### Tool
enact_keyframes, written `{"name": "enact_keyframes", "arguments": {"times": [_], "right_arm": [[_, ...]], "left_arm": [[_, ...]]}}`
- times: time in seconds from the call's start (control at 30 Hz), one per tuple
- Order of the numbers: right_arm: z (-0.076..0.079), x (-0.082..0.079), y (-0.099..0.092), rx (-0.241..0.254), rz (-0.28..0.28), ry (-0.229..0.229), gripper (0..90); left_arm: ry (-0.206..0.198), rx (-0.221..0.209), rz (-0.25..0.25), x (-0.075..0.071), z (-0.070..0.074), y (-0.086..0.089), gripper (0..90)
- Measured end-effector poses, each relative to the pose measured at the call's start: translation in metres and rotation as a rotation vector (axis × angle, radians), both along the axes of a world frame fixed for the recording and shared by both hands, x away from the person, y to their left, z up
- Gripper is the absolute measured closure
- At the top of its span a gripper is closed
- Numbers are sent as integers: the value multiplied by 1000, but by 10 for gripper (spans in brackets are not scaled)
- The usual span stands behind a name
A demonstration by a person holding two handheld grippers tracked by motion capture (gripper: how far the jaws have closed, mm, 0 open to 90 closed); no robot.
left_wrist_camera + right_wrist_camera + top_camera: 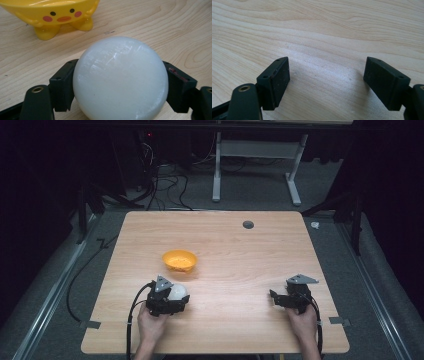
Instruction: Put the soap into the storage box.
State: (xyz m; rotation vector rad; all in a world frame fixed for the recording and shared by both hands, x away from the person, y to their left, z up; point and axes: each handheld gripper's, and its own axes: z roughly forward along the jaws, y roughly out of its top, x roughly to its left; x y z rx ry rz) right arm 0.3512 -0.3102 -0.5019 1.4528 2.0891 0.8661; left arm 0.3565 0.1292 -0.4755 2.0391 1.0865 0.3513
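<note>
1. The left hand-held gripper [172, 301] sits near the front left of the light wooden surface [240, 255], held from behind by the person's left hand [150, 324]. Its two black jaws are spread wide and pressed against the two sides of a smooth, white, translucent ball [120, 78], so it has the ball clasped between them.
2. In the left gripper view the ball bulges up between the jaw pads [62, 83], with wood grain showing beyond it; whether it rests on the surface or is lifted cannot be told.
3. Just beyond the ball stands a glossy yellow plastic bowl with a duck face and small feet [53, 15]. In the high view the bowl [179, 261] lies near the middle of the surface, close ahead of the left hand-held gripper, apart from it.
4. The right hand-held gripper [325, 82] is near the front right, well apart from the ball and bowl, held by the right hand [302, 320]. Its jaws stand wide apart with nothing between them, bare wood below.
5. A small dark round grommet [248, 224] is set in the far side of the surface.
</note>
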Motion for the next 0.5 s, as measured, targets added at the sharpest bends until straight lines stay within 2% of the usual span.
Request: {"name": "enact_keyframes", "arguments": {"times": [0.27, 0.5], "right_arm": [[0, 0, 0, -1, 0, 0, 219], [0, 0, 0, 0, 0, 0, 219]], "left_arm": [[-3, -13, -13, 1, 8, 1, 243], [-12, -6, -23, 4, 17, 2, 243]]}}
